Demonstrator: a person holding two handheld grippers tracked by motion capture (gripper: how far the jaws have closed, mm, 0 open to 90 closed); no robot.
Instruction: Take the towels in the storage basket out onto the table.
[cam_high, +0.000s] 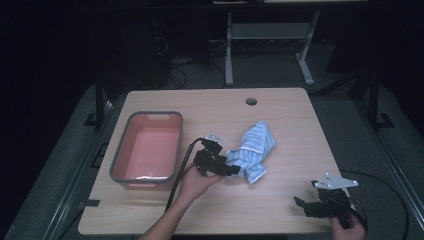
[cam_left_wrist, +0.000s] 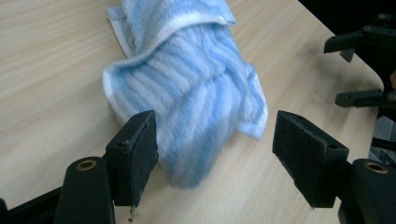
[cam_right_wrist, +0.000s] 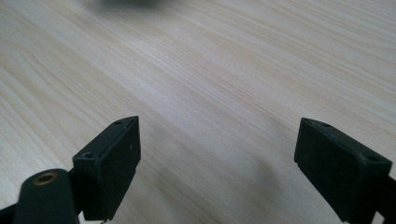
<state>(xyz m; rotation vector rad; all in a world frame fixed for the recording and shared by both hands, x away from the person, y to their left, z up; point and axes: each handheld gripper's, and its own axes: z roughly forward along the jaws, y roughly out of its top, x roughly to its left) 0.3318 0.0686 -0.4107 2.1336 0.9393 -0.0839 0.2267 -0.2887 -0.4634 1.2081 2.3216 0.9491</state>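
A crumpled blue-and-white striped cloth (cam_high: 256, 148) lies in the middle of the wooden table (cam_high: 280, 115). My left gripper (cam_high: 235, 170) is at the cloth's near left end, jaws open. In the left gripper view the cloth (cam_left_wrist: 196, 88) has its near end between the two pads (cam_left_wrist: 137, 154), and the pads do not press on it. My right gripper (cam_high: 300, 204) rests low near the table's front right corner, apart from the cloth. In the right gripper view its jaws stand wide open (cam_right_wrist: 217, 163) over bare wood.
A pink tub with a grey rim (cam_high: 147, 116) stands on the left side of the table, beside my left hand. A small clear wrapper (cam_high: 215, 137) lies just behind the left gripper. A round cable hole (cam_high: 251, 101) is near the far edge.
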